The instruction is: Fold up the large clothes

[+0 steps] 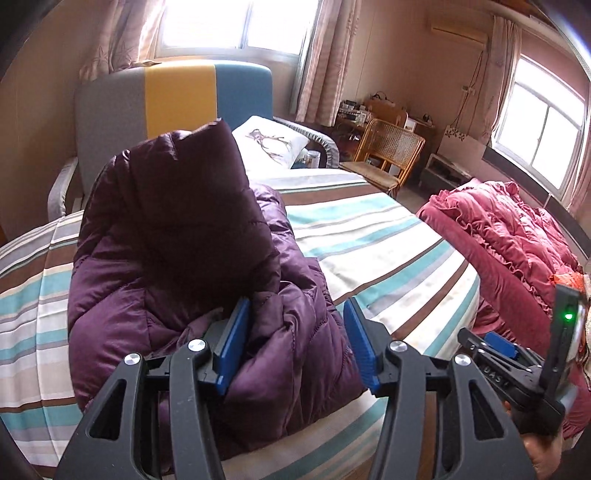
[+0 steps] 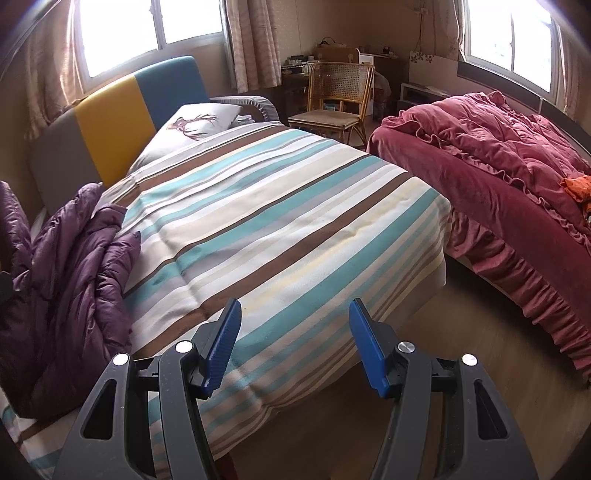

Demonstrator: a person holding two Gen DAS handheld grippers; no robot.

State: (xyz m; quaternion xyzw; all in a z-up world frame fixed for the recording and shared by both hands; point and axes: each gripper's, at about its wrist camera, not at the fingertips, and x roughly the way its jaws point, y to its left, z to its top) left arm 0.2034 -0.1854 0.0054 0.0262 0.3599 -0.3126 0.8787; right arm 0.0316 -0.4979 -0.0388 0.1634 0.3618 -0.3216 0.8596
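blown-out windows [image 1: 236,22] backlight; fisheye-warped, vignetted edges.

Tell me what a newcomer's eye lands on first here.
A bulky purple puffer coat lies heaped at one side of the striped bed, filling the left wrist view. Beside that bed, a rumpled red ruffled quilt covers a second bed. Both pairs of tongs, left and right, are open and hold nothing.

jacket [image 1: 177,236]: glossy quilted cloth | bedspread [image 2: 295,221]: matt woven cloth
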